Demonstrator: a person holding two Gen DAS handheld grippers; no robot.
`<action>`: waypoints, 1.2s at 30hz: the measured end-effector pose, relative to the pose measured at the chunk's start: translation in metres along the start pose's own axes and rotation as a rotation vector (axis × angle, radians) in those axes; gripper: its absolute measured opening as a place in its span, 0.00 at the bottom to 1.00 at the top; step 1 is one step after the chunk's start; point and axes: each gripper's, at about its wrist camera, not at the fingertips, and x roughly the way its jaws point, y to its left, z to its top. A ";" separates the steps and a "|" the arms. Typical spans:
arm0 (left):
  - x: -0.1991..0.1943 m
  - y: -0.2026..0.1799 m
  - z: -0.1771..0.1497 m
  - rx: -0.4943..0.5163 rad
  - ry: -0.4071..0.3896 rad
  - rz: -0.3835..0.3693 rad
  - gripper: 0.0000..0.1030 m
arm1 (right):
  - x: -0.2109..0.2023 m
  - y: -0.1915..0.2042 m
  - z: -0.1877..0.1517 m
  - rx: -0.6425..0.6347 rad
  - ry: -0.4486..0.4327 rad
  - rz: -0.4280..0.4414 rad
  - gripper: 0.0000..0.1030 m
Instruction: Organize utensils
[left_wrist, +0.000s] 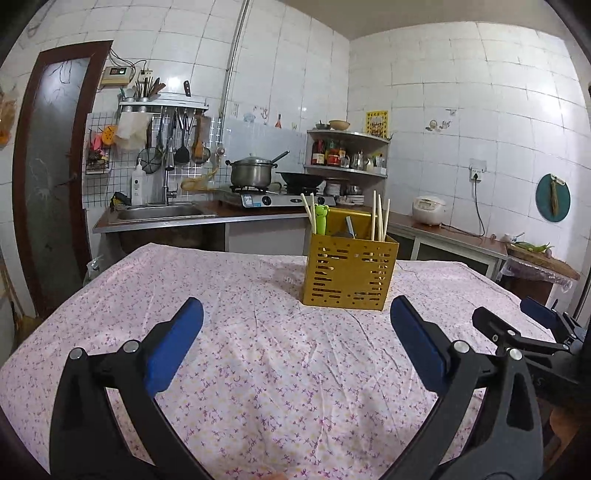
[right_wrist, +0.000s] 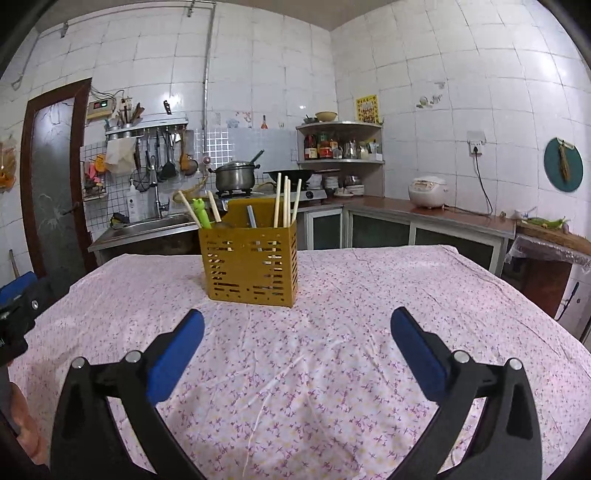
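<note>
Nearest the yellow holder (right_wrist: 248, 266), the left hand-held gripper (left_wrist: 295, 325) and right hand-held gripper (right_wrist: 297, 334) both hang released, grasping nothing; the desk (right_wrist: 369, 332) around it shows no loose utensil; chopsticks (right_wrist: 285, 201) already stand inside, so sorting looks finished.

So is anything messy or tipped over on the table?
Nothing stands out. The yellow holder stands upright on the flowery tablecloth, with the chopsticks and the green frog utensil poking out the top. Both grippers, left and right, are open and holding nothing.
</note>
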 end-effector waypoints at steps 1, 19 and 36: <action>-0.001 0.001 -0.002 -0.007 -0.002 -0.002 0.95 | -0.001 0.000 -0.001 -0.006 -0.007 -0.003 0.96; 0.009 0.001 -0.009 0.043 0.001 0.025 0.95 | -0.011 0.004 -0.008 -0.037 -0.054 -0.027 0.96; 0.014 0.001 -0.011 0.052 0.026 -0.001 0.95 | -0.007 0.001 -0.013 -0.031 -0.042 -0.029 0.96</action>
